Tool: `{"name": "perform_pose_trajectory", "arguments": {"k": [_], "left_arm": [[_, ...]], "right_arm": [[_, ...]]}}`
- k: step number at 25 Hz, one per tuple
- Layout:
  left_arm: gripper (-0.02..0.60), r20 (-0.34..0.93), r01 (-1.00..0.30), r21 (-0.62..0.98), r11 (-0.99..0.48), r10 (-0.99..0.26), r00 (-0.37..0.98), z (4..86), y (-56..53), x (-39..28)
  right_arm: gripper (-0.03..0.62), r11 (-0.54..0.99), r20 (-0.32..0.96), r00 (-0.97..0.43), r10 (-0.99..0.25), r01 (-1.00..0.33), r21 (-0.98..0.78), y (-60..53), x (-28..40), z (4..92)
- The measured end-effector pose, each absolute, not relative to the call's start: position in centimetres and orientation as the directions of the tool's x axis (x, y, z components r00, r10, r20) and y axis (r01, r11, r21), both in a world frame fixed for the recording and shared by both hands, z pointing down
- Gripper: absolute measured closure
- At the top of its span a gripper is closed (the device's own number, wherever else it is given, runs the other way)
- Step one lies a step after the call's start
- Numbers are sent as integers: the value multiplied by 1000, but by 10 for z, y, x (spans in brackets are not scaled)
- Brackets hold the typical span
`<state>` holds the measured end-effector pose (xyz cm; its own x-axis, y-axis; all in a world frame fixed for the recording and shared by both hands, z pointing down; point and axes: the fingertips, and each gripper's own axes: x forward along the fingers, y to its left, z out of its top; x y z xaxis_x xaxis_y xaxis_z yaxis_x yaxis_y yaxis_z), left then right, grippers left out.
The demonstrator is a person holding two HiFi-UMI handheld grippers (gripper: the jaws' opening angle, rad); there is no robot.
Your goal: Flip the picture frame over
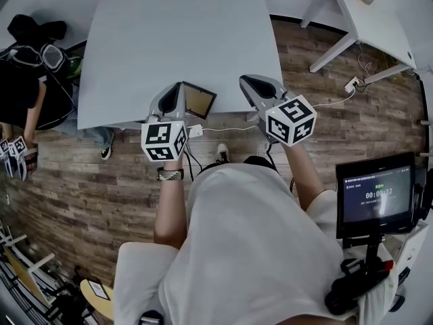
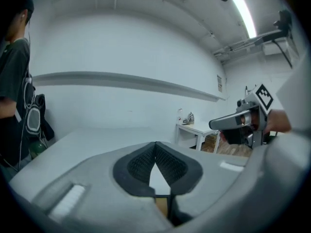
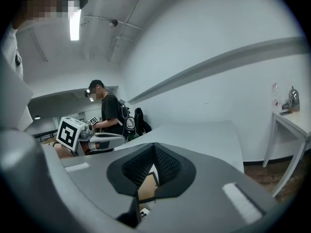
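Most of the flip looks done to me. Your left tool (image 2: 155, 147) hangs over the counter (image 1: 176, 39), jaws together on nothing. Just right of it the picture frame (image 1: 199, 101) seems to lie flat at the counter's near edge, plain brown side up. Its long axis runs along that edge, dipping slightly rightward. Your right tool (image 3: 154, 147), apart from the frame, is likewise closed and empty. Only pulling back seems left.
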<state>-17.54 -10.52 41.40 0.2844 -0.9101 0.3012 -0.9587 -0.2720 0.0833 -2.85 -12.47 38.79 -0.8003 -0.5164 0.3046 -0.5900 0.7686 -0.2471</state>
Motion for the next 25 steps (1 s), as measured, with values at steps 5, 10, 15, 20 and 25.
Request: {"name": "perform_pose_trajectory", "arguments": {"k": [5, 10, 15, 20, 25], "left_arm": [[578, 252, -960, 18, -278, -928, 274, 377, -101, -170], [578, 173, -954, 3, -300, -939, 296, 333, -101, -158], [578, 120, -950, -57, -306, -947, 298, 297, -100, -154], [578, 97, -946, -102, -307, -950, 298, 278, -103, -153], [578, 78, -942, -122, -311, -950, 304, 267, -106, -152]], "right_arm": [[592, 808, 238, -812, -532, -572, -144, -128, -32, 345], [592, 830, 175, -828, -533, -552, -79, -130, -35, 307], [592, 839, 146, -834, -532, -542, -39, -131, -38, 287], [592, 838, 119, -833, -541, -546, -14, -131, -38, 273], [592, 835, 104, -830, -548, -551, 0, -134, -39, 264]]}}
